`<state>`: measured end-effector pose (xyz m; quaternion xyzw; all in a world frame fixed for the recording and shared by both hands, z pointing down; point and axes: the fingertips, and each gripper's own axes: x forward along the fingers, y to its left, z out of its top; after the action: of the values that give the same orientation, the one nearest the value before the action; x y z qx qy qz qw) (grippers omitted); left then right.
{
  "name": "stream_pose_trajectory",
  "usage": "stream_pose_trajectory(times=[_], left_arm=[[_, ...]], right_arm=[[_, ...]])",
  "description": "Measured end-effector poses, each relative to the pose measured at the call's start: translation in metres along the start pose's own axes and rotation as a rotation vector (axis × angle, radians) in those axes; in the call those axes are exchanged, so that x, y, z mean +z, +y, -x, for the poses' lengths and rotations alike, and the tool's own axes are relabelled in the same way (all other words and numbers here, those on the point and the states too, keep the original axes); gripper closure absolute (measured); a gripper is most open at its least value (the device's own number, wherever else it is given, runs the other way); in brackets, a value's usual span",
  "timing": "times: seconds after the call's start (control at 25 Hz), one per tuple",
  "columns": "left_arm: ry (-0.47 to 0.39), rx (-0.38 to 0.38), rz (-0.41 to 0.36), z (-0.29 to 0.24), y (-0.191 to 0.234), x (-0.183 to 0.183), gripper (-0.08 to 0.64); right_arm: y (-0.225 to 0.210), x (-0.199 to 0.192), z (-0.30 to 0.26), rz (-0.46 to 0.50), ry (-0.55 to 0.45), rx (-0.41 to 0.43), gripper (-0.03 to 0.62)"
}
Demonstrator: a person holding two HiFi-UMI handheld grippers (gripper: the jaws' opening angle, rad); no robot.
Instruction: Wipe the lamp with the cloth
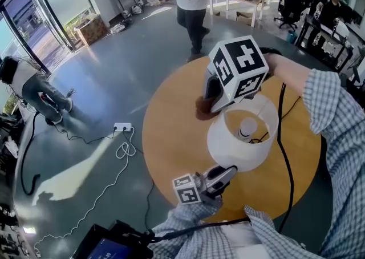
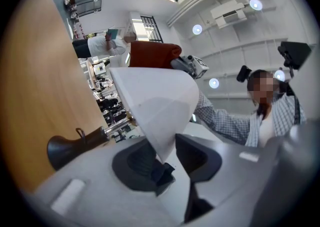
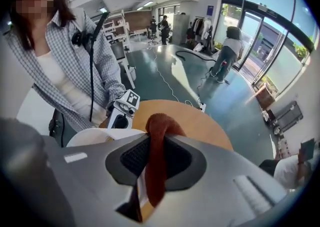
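A lamp with a white shade (image 1: 242, 138) stands on the round wooden table (image 1: 171, 138). My left gripper (image 1: 228, 170) is at the shade's near side, shut on its lower rim. In the left gripper view that rim (image 2: 165, 141) runs between the jaws and the dark lamp base (image 2: 70, 148) shows at the left. My right gripper (image 1: 210, 104) hangs over the shade's far left edge, pointing steeply down, shut on a rust-red cloth (image 1: 204, 108). In the right gripper view the cloth (image 3: 159, 146) loops out between the jaws, above the shade (image 3: 95, 135).
A black cable (image 1: 285, 138) runs across the table's right half. On the grey floor to the left lies a white power strip (image 1: 122, 128) with a coiled cord. A person (image 1: 191, 1) stands beyond the table, another (image 1: 28, 89) crouches at far left.
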<state>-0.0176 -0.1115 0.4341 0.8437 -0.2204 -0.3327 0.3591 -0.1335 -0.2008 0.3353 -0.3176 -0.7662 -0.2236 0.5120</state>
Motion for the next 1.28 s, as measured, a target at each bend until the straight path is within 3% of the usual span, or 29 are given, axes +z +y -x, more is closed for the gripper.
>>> stream_pose_trajectory(times=[0.16,0.32,0.56,0.72,1.04,1.28], left_arm=[[0.002,-0.004,0.006,0.000,0.001,-0.003,0.439],[0.013,-0.007,0.006,0.003,0.001,-0.002,0.437],[0.020,-0.009,0.016,0.009,0.002,0.001,0.438],[0.026,-0.010,0.016,0.007,0.003,0.003,0.437],[0.046,-0.013,0.018,0.008,0.001,0.004,0.439],[0.054,-0.020,0.018,0.010,0.002,0.008,0.440]], right_arm=[[0.021,0.015,-0.009,0.124,0.091,0.001,0.526],[0.047,0.034,-0.018,0.246,0.111,-0.014,0.525],[0.083,0.048,-0.028,0.500,0.180,-0.110,0.525],[0.104,0.049,-0.032,0.608,0.189,-0.186,0.525],[0.144,0.052,-0.032,0.634,0.141,-0.299,0.525],[0.159,0.040,-0.021,0.521,0.090,-0.385,0.526]])
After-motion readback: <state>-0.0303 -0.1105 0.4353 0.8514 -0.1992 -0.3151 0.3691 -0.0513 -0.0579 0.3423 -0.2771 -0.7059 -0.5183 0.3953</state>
